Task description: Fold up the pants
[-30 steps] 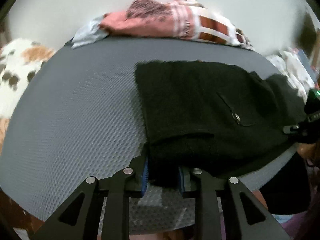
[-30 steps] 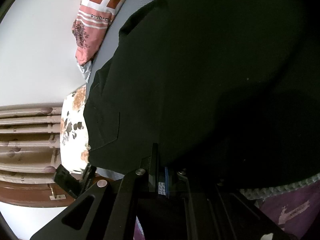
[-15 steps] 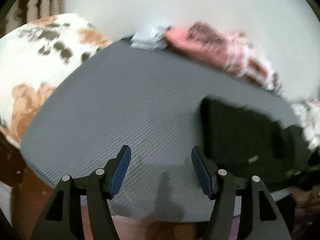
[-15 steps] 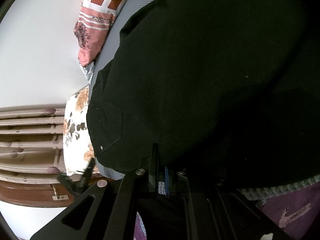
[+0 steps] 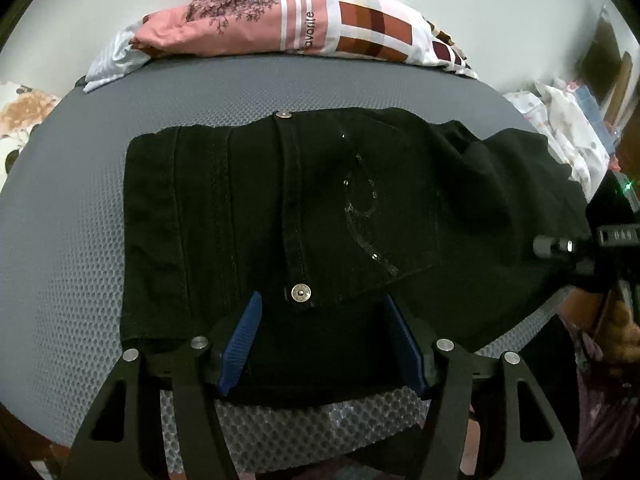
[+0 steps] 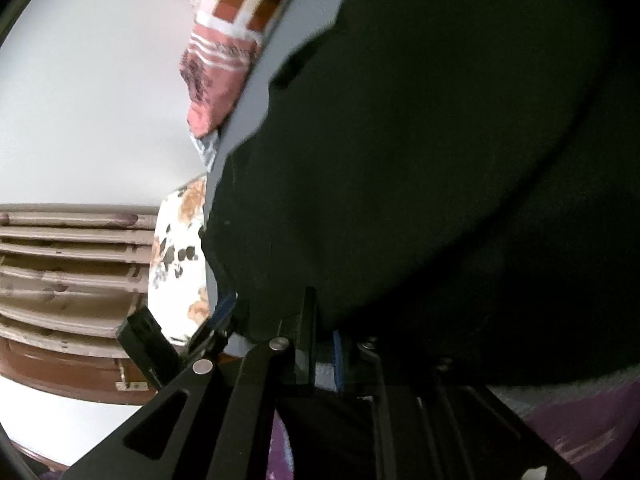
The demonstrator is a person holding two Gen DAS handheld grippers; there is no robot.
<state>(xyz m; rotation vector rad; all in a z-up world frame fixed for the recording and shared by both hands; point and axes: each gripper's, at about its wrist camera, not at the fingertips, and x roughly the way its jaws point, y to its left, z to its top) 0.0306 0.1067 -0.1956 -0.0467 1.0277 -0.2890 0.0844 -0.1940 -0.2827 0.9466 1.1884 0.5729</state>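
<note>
Black denim fills most of both views: the pants [image 5: 304, 216] lie folded on a grey mesh-textured surface [image 5: 68, 240], waistband toward the near edge, with a metal button [image 5: 300, 293] just ahead of the left gripper [image 5: 326, 344]. That gripper points steeply down at the near hem of the pants. Its blue pads [image 5: 240, 348] stand apart, one on each side of the waistband fold, and the cloth lies between them without either pad pressing on it. The left claw's opening has widened within the last second; the black cloth that was pinched between the pads then now rests loose on the surface.

At the right edge of the left view, the right gripper [image 5: 576, 248] reaches in low against the far side of the pants. In its own view, the right gripper [image 6: 326, 356] tilts gently downward, its fingers nearly together on the edge of the black fabric [image 6: 440, 160], which rises in front of the lens and blocks most of the scene. A sliver of blue pad [image 6: 338, 360] shows at the pinch.

Beyond the pants, a pink and checked pillow [image 5: 304, 20] rests along the far edge of the grey surface. A white floral cushion [image 6: 178, 264] sits beside the surface's end, in front of a brown slatted headboard [image 6: 68, 272].
</note>
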